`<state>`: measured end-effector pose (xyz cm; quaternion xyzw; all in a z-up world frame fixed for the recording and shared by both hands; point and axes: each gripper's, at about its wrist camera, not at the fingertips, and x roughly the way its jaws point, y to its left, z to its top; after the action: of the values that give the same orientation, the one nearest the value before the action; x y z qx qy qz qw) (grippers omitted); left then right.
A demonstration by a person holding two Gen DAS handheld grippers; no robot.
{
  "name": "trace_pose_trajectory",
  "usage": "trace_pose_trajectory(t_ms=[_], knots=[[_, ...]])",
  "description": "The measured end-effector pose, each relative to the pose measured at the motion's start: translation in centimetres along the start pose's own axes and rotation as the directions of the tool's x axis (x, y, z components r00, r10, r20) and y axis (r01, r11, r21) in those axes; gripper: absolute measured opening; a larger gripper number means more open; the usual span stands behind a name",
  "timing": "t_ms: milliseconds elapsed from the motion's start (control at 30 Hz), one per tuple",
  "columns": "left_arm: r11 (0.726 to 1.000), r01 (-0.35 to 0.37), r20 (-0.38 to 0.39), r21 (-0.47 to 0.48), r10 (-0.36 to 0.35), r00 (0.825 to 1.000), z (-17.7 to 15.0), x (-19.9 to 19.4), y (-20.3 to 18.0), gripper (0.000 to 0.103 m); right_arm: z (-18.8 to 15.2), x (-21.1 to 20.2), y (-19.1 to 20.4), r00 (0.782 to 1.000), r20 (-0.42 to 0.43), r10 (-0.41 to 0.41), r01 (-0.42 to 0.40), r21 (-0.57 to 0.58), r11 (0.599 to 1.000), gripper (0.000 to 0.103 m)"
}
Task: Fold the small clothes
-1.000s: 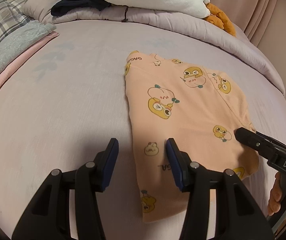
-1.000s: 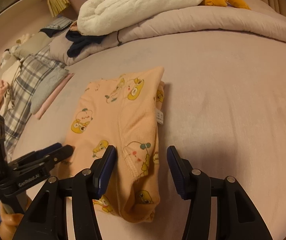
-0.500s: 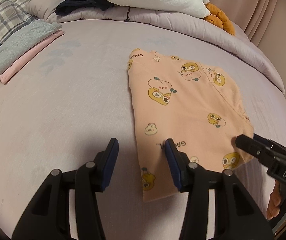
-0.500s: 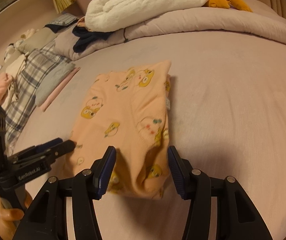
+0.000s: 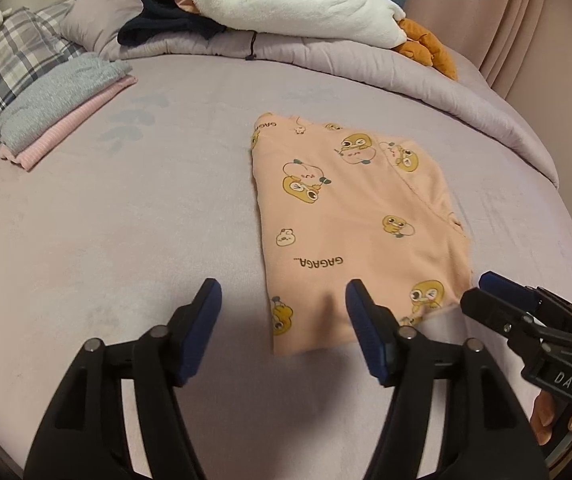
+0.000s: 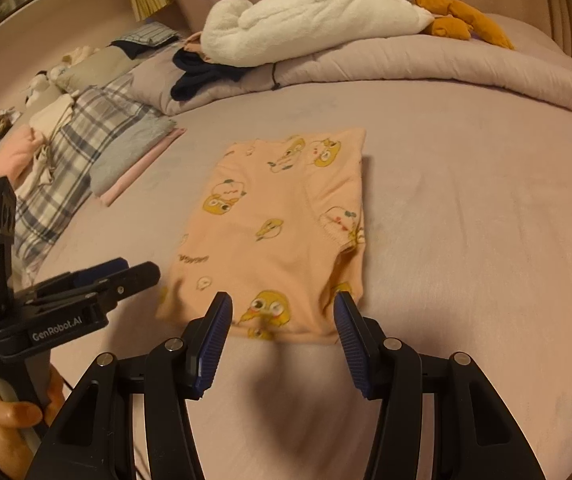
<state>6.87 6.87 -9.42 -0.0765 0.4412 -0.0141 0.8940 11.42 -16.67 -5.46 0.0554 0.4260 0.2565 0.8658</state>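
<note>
A peach garment [image 5: 350, 216] printed with yellow cartoon ducks lies folded into a flat rectangle in the middle of the bed [image 5: 126, 216], on the mauve sheet. The left tool [image 5: 282, 300] hangs over its near edge with both blue-padded fingers spread wide and nothing between them; one finger sits above the fabric, the other above bare sheet. The right tool [image 6: 282, 316] is at the same near edge, a little further right, also spread wide and empty. Whether any pad actually touches the cloth is hard to tell from these angles. At the far left of the bed is a stack of folded clothes [image 5: 62, 108], grey on top of pink, beside a plaid pillow [image 5: 2, 76]. A rolled quilt [image 5: 366, 64] runs across the far side, with a white plush toy [image 5: 298, 0] lying on it.
</note>
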Motion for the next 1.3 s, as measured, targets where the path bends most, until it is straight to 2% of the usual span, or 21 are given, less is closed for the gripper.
trace_pose_trajectory(t_ms=[267,467,633,700,867,967,1300], knots=[[1.000,-0.002,0.018,0.005,0.002,1.000,-0.5,-1.9,-0.8,0.071,-0.5,-1.3,1.3,1.000,0.017,0.004,-0.003,-0.050,0.999,0.053],[1.000,-0.009,0.042,0.017,0.009,0.999,-0.9,-3.4,-1.5,0.083,-0.7,-2.2,1.7,0.999,0.035,0.006,-0.004,-0.058,0.998,0.053],[1.000,-0.002,0.039,0.018,0.002,0.999,-1.2,-4.1,-2.0,0.085,-1.3,-3.1,2.0,0.999,0.044,0.002,0.001,-0.063,0.998,0.053],[1.000,0.002,0.033,0.016,-0.002,0.999,-1.3,-4.3,-2.2,0.093,-1.5,-3.4,2.0,0.999,0.048,0.001,0.002,-0.065,0.998,0.053],[1.000,-0.008,0.032,0.008,0.007,0.999,-1.6,-5.0,-2.8,0.102,-1.7,-4.2,2.1,0.998,0.062,-0.003,0.007,-0.066,0.998,0.053],[0.999,-0.033,0.038,0.018,0.032,0.999,-1.9,-5.3,-3.1,0.102,-1.9,-4.7,2.2,0.998,0.068,-0.005,0.009,-0.065,0.998,0.053],[0.999,-0.040,0.022,-0.017,0.040,0.999,-2.6,-6.5,-3.1,0.102,-2.6,-5.8,2.6,0.997,0.083,-0.004,0.009,-0.068,0.998,0.053]])
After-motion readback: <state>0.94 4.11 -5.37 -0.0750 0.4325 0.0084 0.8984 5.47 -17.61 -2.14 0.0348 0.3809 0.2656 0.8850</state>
